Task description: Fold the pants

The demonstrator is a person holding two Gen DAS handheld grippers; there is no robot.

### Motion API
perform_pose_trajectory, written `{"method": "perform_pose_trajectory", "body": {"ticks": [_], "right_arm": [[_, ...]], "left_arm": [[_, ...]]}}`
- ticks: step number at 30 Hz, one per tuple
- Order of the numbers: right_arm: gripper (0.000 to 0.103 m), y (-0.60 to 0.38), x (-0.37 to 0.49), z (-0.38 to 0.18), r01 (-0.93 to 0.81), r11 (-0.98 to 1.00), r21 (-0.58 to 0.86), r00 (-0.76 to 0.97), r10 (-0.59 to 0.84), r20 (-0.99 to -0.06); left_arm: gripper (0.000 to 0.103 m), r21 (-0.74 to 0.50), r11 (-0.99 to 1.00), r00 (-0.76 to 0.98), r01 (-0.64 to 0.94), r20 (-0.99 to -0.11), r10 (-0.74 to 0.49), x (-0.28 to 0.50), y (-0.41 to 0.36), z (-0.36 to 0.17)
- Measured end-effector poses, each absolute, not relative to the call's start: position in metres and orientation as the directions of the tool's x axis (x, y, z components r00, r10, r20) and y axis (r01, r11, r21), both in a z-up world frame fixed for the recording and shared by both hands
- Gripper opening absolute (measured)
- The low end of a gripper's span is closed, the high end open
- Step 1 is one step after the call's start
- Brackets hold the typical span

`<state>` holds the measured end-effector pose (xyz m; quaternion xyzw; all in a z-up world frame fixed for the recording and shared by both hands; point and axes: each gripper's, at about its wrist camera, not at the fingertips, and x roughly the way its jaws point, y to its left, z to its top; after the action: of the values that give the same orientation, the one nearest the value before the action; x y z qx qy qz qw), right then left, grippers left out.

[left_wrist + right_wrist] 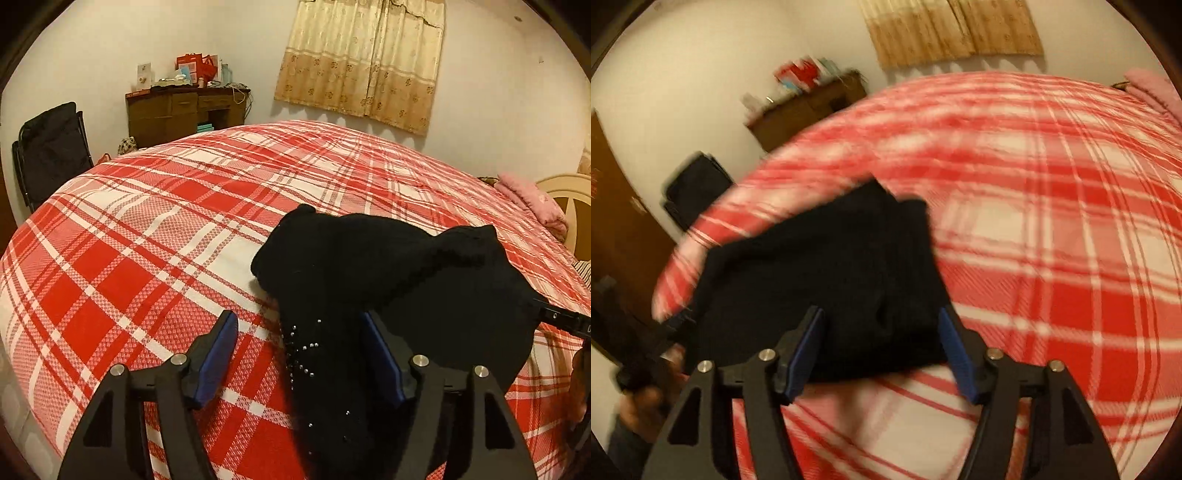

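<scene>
Black pants (388,280) with small silver studs lie bunched in a folded heap on the red plaid bed (166,229). My left gripper (299,321) is open and empty at the heap's near left edge, its right finger over the cloth. In the right wrist view, which is blurred, the pants (827,266) lie as a dark folded slab. My right gripper (881,317) is open over its near edge, holding nothing. The right gripper's tip (561,319) shows at the right edge of the left wrist view. The left gripper (646,354) and a hand show at lower left in the right wrist view.
A wooden desk (184,110) with red bags stands by the far wall beside a black folding chair (51,155). A curtain (362,59) hangs behind the bed. A pink cloth (532,199) and a cream headboard (569,199) are at the right.
</scene>
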<state>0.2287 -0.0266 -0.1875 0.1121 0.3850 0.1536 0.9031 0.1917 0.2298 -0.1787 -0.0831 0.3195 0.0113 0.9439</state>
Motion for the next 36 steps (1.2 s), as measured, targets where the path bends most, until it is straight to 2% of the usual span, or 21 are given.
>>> {"method": "perform_pose_trajectory", "body": {"ticks": [3,6,19,27,32,36], "right_arm": [[0.074,-0.034,0.23,-0.189,-0.148,0.936,0.32,0.663,0.334,-0.67],[0.073,-0.048,0.234,-0.195,-0.133,0.914,0.382,0.649,0.372,-0.663],[0.073,-0.054,0.226,-0.193,-0.125,0.912,0.391,0.669,0.368,-0.646],[0.074,-0.053,0.223,-0.195,-0.125,0.922,0.367,0.682,0.349,-0.643],[0.08,-0.058,0.21,-0.173,-0.039,0.935,0.353,0.695,0.28,-0.663],[0.088,-0.043,0.181,-0.127,-0.104,0.967,0.231,0.753,0.229,-0.616]], "left_arm": [[0.072,-0.146,0.986,0.788,-0.086,-0.615,-0.022,0.192,0.23,-0.178],[0.074,-0.132,0.986,0.785,-0.099,-0.619,-0.003,0.19,0.227,-0.178],[0.076,-0.131,0.982,0.764,-0.139,-0.645,0.022,0.176,0.225,-0.177],[0.076,-0.069,0.987,0.746,-0.145,-0.663,0.063,0.167,0.209,-0.162],[0.076,-0.03,0.993,0.796,-0.118,-0.6,0.076,0.137,0.199,-0.128],[0.076,-0.05,0.993,0.85,-0.109,-0.522,0.067,0.11,0.196,-0.094]]}}
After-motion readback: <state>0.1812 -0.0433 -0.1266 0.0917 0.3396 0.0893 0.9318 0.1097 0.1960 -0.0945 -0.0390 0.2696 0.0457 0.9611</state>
